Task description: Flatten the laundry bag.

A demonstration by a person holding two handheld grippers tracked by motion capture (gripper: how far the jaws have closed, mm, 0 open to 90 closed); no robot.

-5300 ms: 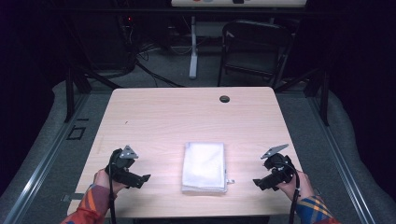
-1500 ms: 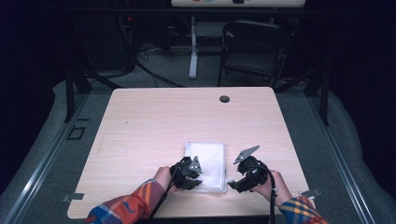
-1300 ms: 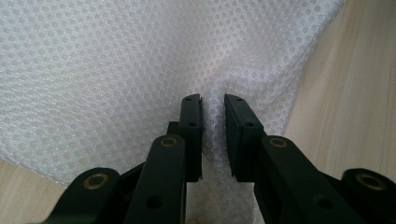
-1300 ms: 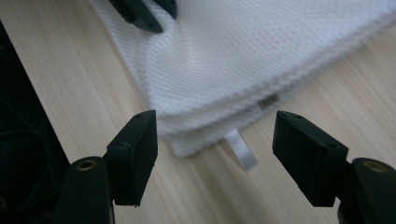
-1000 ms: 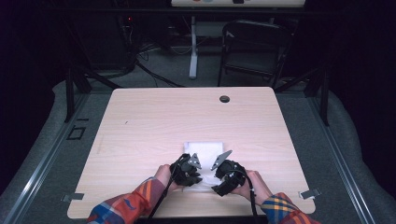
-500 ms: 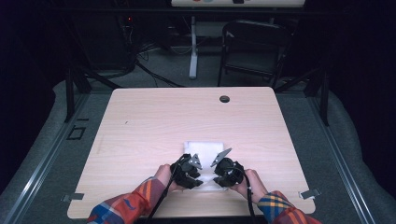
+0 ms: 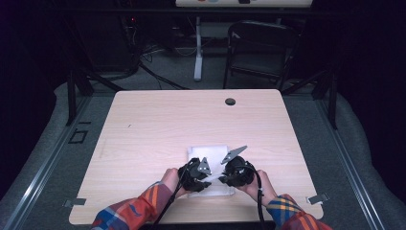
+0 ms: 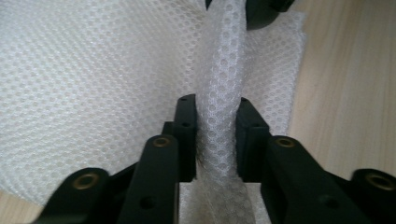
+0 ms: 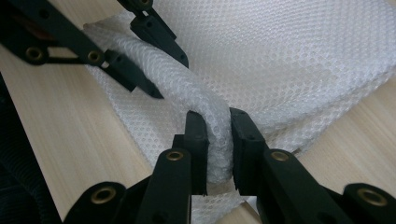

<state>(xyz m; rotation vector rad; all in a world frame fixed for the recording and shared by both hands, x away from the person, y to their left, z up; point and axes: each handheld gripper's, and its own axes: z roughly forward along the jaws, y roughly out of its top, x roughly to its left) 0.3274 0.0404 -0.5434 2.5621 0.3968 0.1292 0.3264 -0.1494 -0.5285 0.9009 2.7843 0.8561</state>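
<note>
A folded white mesh cloth (image 7: 209,154) lies on the wooden table (image 7: 158,124) near its front edge. Both grippers sit side by side at the cloth's near edge. My left gripper (image 7: 203,178) is shut on a raised fold of the mesh cloth (image 8: 219,116). My right gripper (image 7: 221,176) pinches the same ridge of mesh cloth (image 9: 219,126) a little further along. In the right gripper view the left gripper (image 9: 144,60) grips that fold at the upper left. The pinched edge stands up from the rest of the cloth.
A round cable hole (image 7: 230,101) sits near the table's far edge. Behind the table stand a dark folding chair (image 7: 261,48) and a white stand leg (image 7: 197,48). Metal rails (image 7: 38,163) run along the floor at the left.
Both hands came in from the table's sides to the cloth's near edge. Over the last second the right gripper closed in beside the left, and both now pinch a fold.
</note>
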